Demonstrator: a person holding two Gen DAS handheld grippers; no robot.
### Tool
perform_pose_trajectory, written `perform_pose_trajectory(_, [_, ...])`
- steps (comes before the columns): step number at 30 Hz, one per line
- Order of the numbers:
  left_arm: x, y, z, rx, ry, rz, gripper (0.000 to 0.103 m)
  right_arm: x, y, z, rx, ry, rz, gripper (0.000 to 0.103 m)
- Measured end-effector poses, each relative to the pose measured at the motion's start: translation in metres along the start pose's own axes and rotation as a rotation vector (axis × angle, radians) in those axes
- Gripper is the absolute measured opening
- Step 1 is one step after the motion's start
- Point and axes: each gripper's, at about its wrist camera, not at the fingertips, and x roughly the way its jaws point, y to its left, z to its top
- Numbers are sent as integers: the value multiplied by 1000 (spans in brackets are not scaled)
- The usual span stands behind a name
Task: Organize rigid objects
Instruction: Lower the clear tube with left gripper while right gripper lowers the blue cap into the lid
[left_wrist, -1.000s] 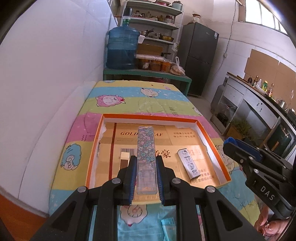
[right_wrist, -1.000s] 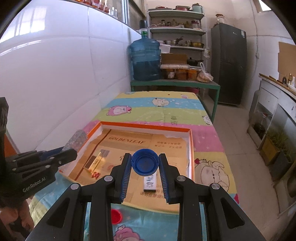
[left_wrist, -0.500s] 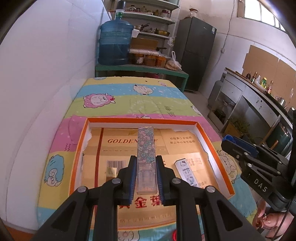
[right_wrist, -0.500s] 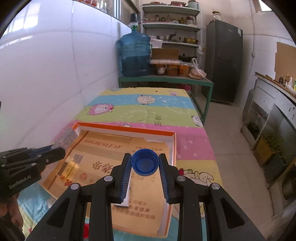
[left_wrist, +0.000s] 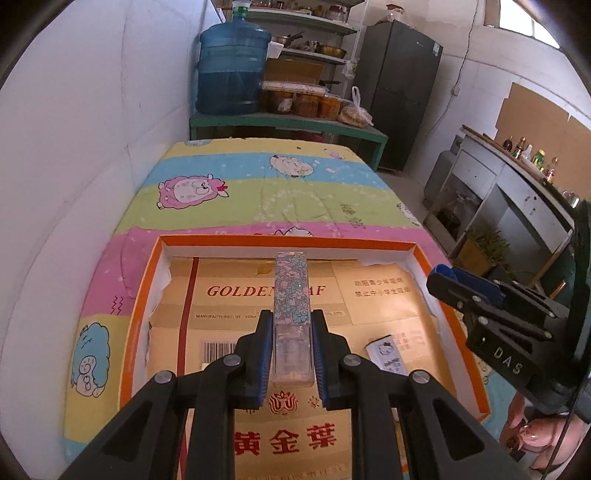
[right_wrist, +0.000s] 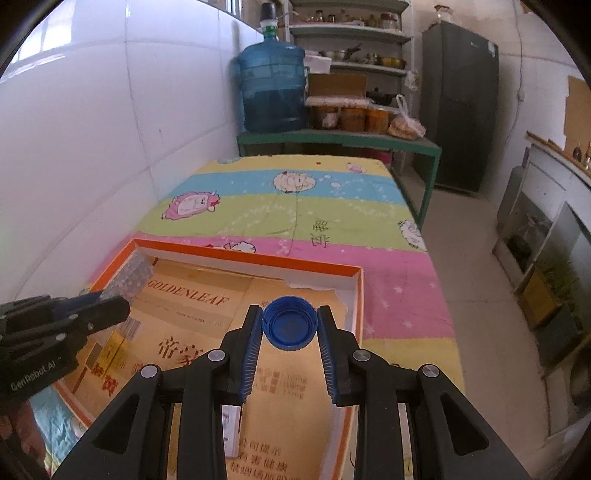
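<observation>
The left gripper (left_wrist: 290, 345) pinches a long flowered case (left_wrist: 290, 291) at the frame's lower centre, above the orange-rimmed box (left_wrist: 142, 295) lined with cardboard. The right gripper (right_wrist: 289, 334) clamps a blue bottle cap (right_wrist: 290, 328) over the box's right side. A small patterned packet (left_wrist: 388, 354) lies inside, lower right.

One orange tray (left_wrist: 142, 306), one floral case (left_wrist: 290, 291), one blue cap (right_wrist: 290, 328), one small box (left_wrist: 388, 354).
</observation>
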Motion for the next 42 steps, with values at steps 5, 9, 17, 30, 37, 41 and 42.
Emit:
perform_pose_trajectory(5, [13, 0, 3, 10, 20, 29, 20, 16, -3, 8, 11, 16, 24, 31])
perform_pose_trajectory(9, [22, 0, 4, 18, 37, 40, 20, 25, -5, 13, 23, 33, 53, 31])
perform_pose_trajectory(17, [38, 2, 5, 22, 74, 47, 20, 46, -8, 15, 34, 91, 96, 31])
perform_pose_trajectory(30, [55, 4, 2, 20, 127, 41, 20, 67, -1, 15, 4, 161, 97, 31])
perform_pose_trajectory(37, [59, 6, 0, 15, 147, 25, 20, 81, 2, 11, -16, 230, 73, 31])
perform_pose_trajectory(41, [62, 13, -1, -15, 152, -20, 20, 88, 6, 10, -39, 263, 51, 31])
perform_pose_trajectory(42, [62, 14, 0, -17, 152, -27, 21, 88, 6, 10, -44, 265, 45, 31])
